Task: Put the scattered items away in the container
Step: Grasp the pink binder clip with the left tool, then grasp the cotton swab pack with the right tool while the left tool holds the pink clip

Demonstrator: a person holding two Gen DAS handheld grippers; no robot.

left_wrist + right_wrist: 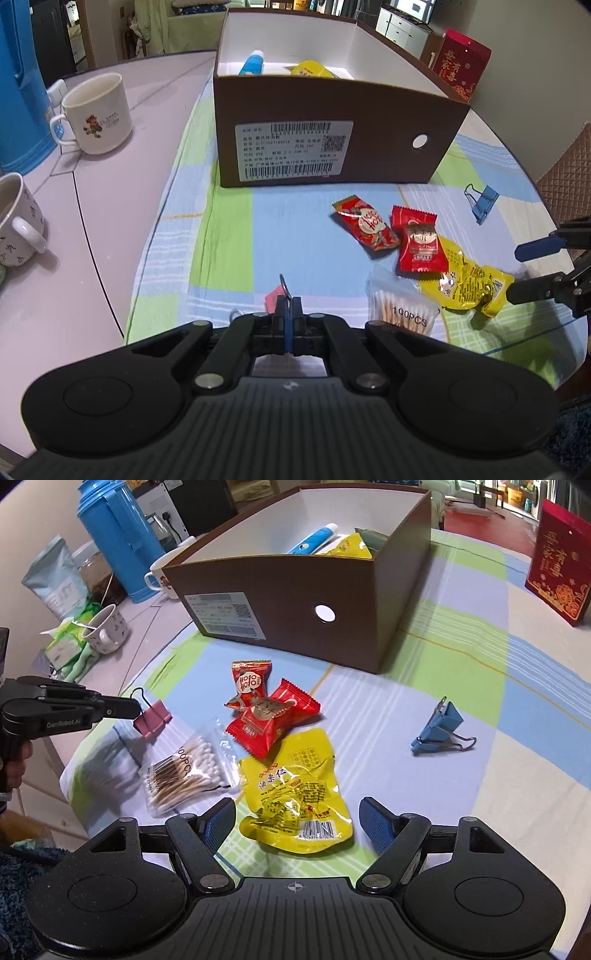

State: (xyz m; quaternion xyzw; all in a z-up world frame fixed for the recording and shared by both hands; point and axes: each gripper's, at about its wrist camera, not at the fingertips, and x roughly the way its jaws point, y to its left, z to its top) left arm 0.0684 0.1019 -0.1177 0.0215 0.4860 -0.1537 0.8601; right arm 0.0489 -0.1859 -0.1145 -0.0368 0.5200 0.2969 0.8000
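A brown cardboard box [332, 110] [295, 587] stands open on the checked cloth, with a blue tube [253, 62] and a yellow packet [308, 68] inside. My left gripper [289, 306] [137, 706] is shut on the wire handle of a pink binder clip [272, 298] [153, 719] near the cloth's edge. My right gripper [295, 812] [524, 269] is open, with its fingers either side of a yellow snack packet [291, 794] [469, 280]. Beside it lie a bag of cotton swabs [188, 771] [402, 306], two red candies [273, 720] [365, 227] and a blue binder clip [439, 727] [482, 201].
Two mugs [98, 110] [16, 221] and a blue thermos [110, 535] stand on the bare table left of the cloth. A red gift box [557, 561] stands at the far right. Green packets [70, 646] lie by the nearer mug. The table edge runs close behind the scattered items.
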